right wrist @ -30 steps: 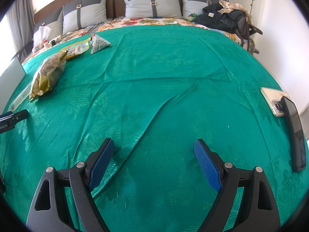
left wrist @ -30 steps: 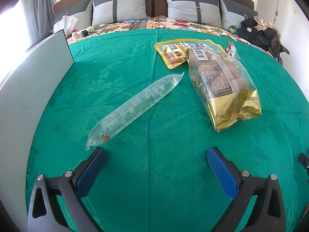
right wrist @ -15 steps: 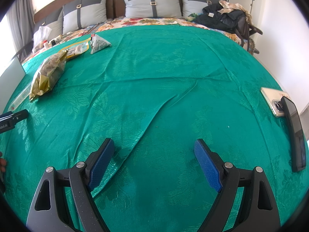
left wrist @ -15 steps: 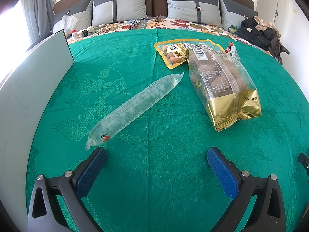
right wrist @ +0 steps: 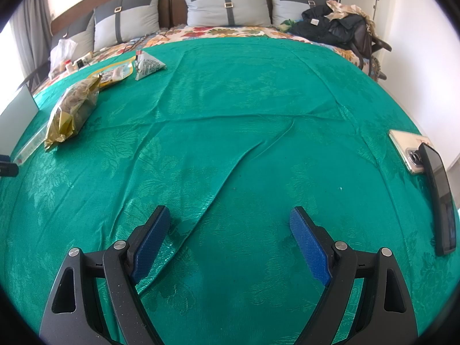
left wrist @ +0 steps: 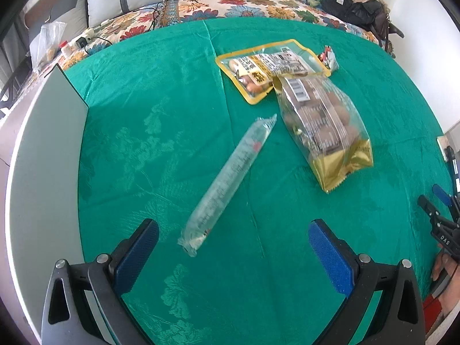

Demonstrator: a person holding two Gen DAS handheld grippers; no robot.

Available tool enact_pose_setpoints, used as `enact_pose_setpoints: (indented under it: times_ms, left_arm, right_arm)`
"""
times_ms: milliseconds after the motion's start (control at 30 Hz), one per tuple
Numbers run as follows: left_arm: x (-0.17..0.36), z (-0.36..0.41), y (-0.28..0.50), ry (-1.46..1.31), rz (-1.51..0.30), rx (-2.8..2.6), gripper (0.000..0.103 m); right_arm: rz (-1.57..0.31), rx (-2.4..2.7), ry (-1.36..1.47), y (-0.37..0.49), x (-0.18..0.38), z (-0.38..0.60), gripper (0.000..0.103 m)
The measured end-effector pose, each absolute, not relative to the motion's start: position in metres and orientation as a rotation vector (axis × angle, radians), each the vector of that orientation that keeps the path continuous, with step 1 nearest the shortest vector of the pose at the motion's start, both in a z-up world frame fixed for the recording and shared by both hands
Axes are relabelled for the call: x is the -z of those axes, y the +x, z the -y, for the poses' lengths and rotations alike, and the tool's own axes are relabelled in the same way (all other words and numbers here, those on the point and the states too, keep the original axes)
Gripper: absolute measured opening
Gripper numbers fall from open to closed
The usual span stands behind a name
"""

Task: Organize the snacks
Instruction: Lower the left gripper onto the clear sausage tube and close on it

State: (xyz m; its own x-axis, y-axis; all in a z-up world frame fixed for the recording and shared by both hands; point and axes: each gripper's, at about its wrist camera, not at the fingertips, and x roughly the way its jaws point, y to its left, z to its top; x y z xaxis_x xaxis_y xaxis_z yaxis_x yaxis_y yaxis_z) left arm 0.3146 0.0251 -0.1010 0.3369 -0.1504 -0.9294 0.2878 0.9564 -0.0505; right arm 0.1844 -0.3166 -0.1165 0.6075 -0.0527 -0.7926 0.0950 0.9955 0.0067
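A long clear snack tube (left wrist: 230,184) lies slantwise on the green bedspread (left wrist: 161,132), its near end just ahead of my left gripper (left wrist: 233,230), which is open and holds nothing. Beyond it lie a gold-bottomed clear bag (left wrist: 325,132), a yellow-edged pouch (left wrist: 270,69) and a small triangular packet (left wrist: 329,57). In the right wrist view the same gold bag (right wrist: 73,109), pouch (right wrist: 115,73) and packet (right wrist: 148,64) sit far left. My right gripper (right wrist: 228,215) is open over bare cloth beside a fold.
A white-grey box wall (left wrist: 43,172) stands along the left. Two phones (right wrist: 425,169) lie at the right edge of the bed. Pillows (right wrist: 227,8), a dark heap of clothes (right wrist: 336,26) and small bottles with a plastic bag (right wrist: 64,54) are at the headboard end.
The left gripper has lifted, tipped downward and shifted right, so the snack tube now lies between its fingers' lines rather than at the left finger. The right gripper has not moved.
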Motion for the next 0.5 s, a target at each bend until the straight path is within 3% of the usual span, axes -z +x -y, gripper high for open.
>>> enact_pose_setpoints:
  times_ms: [167, 233, 267, 333, 367, 400, 500]
  left_arm:
    - [0.121, -0.014, 0.337, 0.245, -1.233, 0.253, 0.102]
    - [0.130, -0.016, 0.339, 0.247, -1.244, 0.244, 0.095]
    - [0.135, -0.019, 0.340, 0.223, -1.255, 0.256, 0.079]
    - [0.134, -0.026, 0.337, 0.138, -1.230, 0.288, 0.055]
    - [0.132, -0.029, 0.336, 0.124, -1.214, 0.279, 0.028]
    - [0.130, -0.034, 0.334, 0.083, -1.218, 0.298, 0.022]
    - [0.126, -0.049, 0.319, -0.047, -1.208, 0.303, 0.019]
  right_arm:
    - [-0.914, 0.085, 0.050, 0.184, 0.116, 0.317, 0.088]
    - [-0.914, 0.085, 0.050, 0.184, 0.116, 0.317, 0.088]
    - [-0.914, 0.085, 0.050, 0.184, 0.116, 0.317, 0.088]
    - [-0.914, 0.085, 0.050, 0.184, 0.116, 0.317, 0.088]
    - [-0.914, 0.085, 0.050, 0.185, 0.116, 0.317, 0.088]
    - [-0.914, 0.085, 0.050, 0.184, 0.116, 0.317, 0.088]
    - [-0.914, 0.085, 0.050, 0.184, 0.117, 0.317, 0.088]
